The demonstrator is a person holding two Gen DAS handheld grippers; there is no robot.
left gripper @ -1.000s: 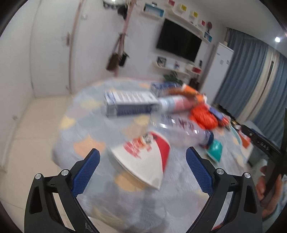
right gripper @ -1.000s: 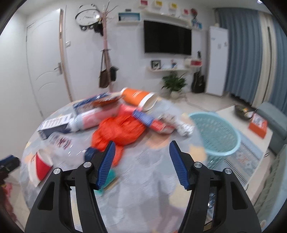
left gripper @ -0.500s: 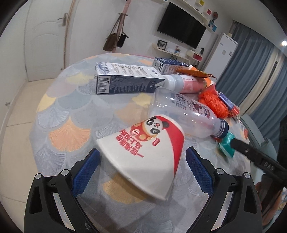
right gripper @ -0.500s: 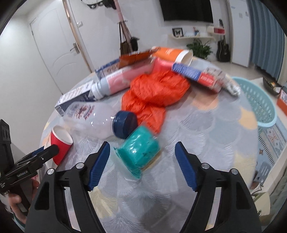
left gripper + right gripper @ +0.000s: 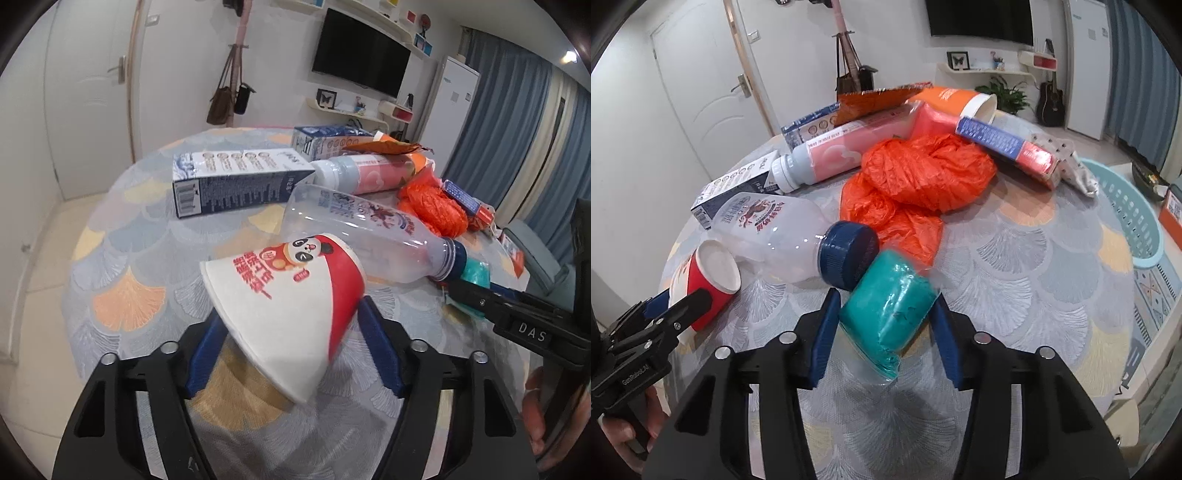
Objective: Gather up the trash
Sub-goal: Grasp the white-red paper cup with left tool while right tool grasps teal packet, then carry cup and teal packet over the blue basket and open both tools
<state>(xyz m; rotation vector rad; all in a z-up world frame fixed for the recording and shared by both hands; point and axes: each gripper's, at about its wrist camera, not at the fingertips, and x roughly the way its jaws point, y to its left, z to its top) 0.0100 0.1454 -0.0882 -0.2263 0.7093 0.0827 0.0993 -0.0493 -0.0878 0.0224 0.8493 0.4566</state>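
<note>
Both pairs of blue fingers, wide apart half a second ago, are now drawn in against trash. At the lower middle of the left wrist view, the left gripper [image 5: 291, 325] is clamped on a red-and-white paper cup [image 5: 288, 306], which is held tilted with its open mouth toward the camera. At the lower middle of the right wrist view, the right gripper [image 5: 884, 321] is pressed against both sides of a teal bundle in clear wrap [image 5: 890, 314]. A clear plastic bottle [image 5: 775, 236] with a blue cap is seen lying on its side just above the bundle, and nothing can be made out inside it. Behind it, toward the upper middle, an orange plastic bag [image 5: 916, 184], a pink bottle [image 5: 846, 151] and a long carton [image 5: 236, 181] are laid on the patterned table [image 5: 1034, 266]. A light-blue basket [image 5: 1134, 218] is seen at the right edge, beyond the table; its contents cannot be told.
</note>
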